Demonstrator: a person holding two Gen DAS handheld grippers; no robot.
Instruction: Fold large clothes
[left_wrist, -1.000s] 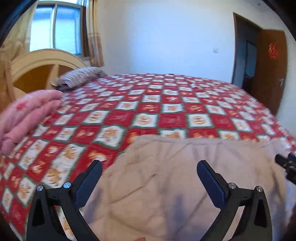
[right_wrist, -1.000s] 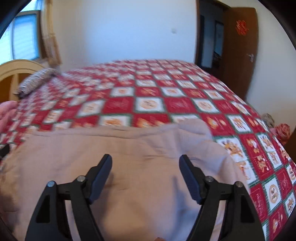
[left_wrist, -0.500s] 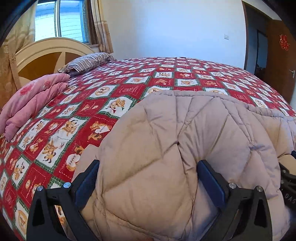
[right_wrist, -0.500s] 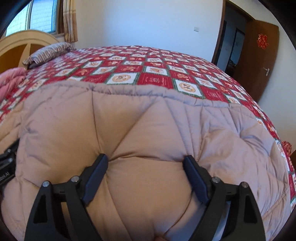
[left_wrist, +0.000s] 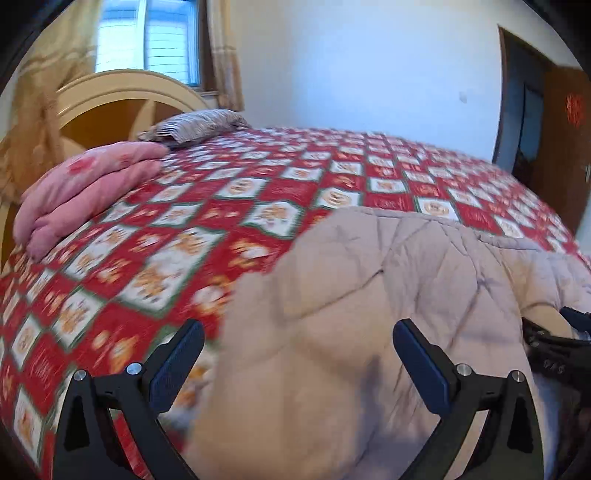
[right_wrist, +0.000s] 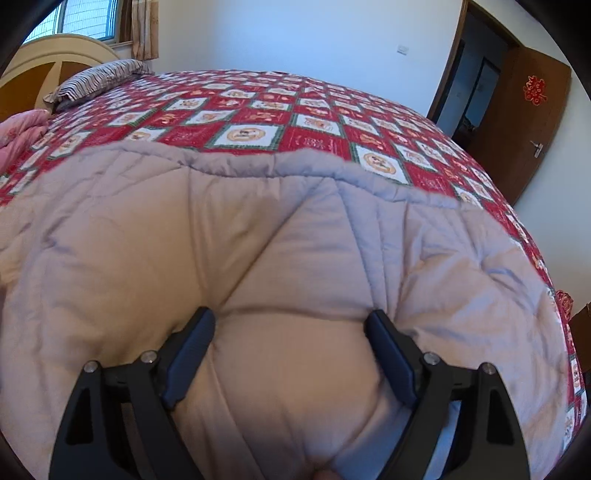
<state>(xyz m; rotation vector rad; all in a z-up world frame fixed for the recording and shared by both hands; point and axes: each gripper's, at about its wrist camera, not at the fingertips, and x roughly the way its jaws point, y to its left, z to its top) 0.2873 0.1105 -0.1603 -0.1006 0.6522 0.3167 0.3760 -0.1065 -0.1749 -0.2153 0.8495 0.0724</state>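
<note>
A beige-grey quilted padded coat lies folded on the red patterned bedspread. My right gripper points down into it, open, its jaws wide. A puffy bulge of the coat fills the gap between them and touches both pads. My left gripper is open at the coat's left edge. Its left finger hangs over the bare bedspread and its right finger over the coat. The view is blurred by motion. The black frame of the right gripper shows at the right edge.
A folded pink quilt and a striped pillow lie by the wooden headboard at the far left. A brown door stands open at the right. The bed's edge drops off to the right.
Both grippers came down onto the coat as its fold was laid flat. The left gripper then slid left, so its left finger now hangs clear of the coat. The right gripper has stayed put.
</note>
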